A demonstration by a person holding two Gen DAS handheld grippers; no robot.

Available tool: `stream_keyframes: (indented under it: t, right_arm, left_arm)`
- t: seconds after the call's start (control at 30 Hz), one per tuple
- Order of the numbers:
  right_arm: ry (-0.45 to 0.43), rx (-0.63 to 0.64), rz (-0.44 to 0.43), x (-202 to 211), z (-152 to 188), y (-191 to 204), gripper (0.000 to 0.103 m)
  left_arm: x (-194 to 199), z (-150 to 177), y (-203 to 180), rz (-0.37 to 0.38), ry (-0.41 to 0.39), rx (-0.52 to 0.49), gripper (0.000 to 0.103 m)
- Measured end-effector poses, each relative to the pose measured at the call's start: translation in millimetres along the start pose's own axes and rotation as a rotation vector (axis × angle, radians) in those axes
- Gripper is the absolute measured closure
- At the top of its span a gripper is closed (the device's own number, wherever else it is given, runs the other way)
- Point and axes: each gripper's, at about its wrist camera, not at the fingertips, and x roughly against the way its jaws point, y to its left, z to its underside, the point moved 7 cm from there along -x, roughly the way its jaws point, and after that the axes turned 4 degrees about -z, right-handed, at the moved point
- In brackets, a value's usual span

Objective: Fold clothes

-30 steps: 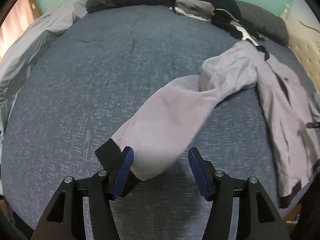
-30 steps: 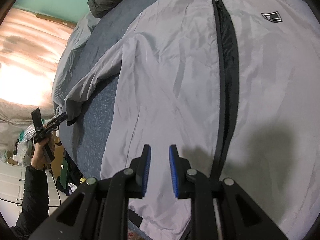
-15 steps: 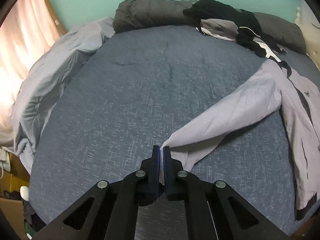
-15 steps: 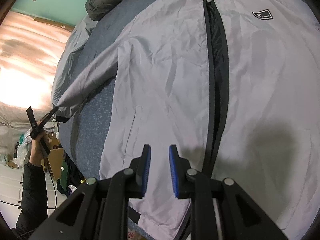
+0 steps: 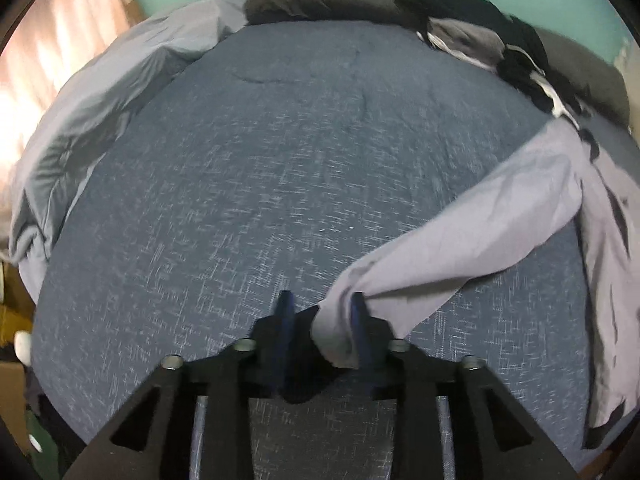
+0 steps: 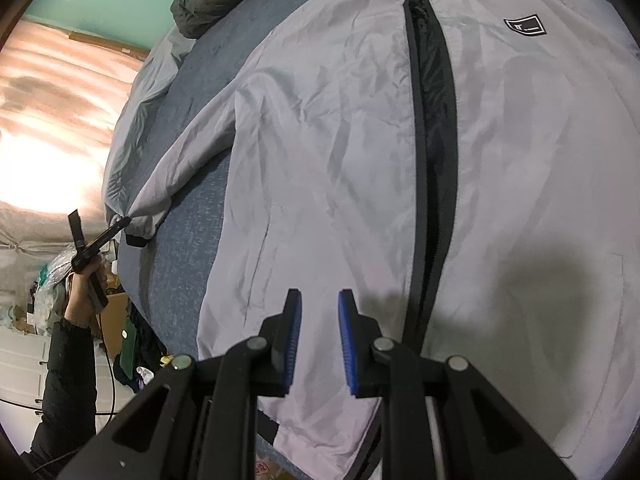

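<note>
Jacket (image 6: 340, 152) lies flat, unfolded; left gripper (image 5: 320, 320), opening, seems to loosen the sleeve (image 5: 460, 240); right gripper (image 6: 319, 320) empty.

Left gripper (image 5: 322, 316) jaws just opening, pale grey nylon jacket sleeve (image 5: 460, 248) between them; dark blue bedspread (image 5: 240, 184) beneath

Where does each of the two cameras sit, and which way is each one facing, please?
Left wrist: rides on the left claw, angled down along its fingers over the blue bedspread; the jacket's sleeve end lies between the jaws, which have just been opening.
Right wrist: rides on the right claw, angled down onto the grey jacket front; jaws apart with nothing between them; the person's left hand shows at the left.
Shared: jacket, sleeve, bedspread, left claw.
</note>
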Motion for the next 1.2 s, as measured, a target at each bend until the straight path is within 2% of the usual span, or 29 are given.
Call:
stream_keyframes:
  t: [0.1,0.3,0.43,0.7,0.8,0.97,1.13,1.2]
  right_arm:
    - [0.001,-0.005,-0.005,-2.4,1.0,-0.5,0.085]
    - [0.013,0.004,-0.013,-9.7,3.1,6.2,0.085]
    - [0.013,0.010,-0.012,-9.0,1.3,11.1,0.085]
    - [0.015,0.019,-0.005,-8.1,-1.5,15.4,0.085]
    - [0.013,0.018,-0.003,-8.2,-2.4,15.5,0.085]
    - [0.012,0.019,-0.003,-7.2,-2.7,14.2,0.085]
    - [0.010,0.015,-0.004,-6.9,-2.5,12.6,0.085]
    - [0.010,0.018,-0.005,-7.1,-1.7,13.8,0.085]
  left_arm:
    - [6.1,5.6,3.6,0.050,-0.004,0.043,0.064]
    - [6.1,18.2,-4.1,0.067,-0.002,0.028,0.068]
    - [-16.1,21.4,-9.2,0.051,0.043,-0.004,0.073]
    - [-57.5,36.7,-21.0,0.043,0.140,-0.040,0.073]
    - [-54.1,34.5,-19.9,0.054,0.126,-0.020,0.072]
    - [-23.5,19.3,-3.0,0.149,0.043,0.084,0.068]
    - [-1.0,4.3,21.9,0.177,-0.043,0.170,0.067]
    - [-0.4,3.9,31.2,0.169,-0.050,0.195,0.067]
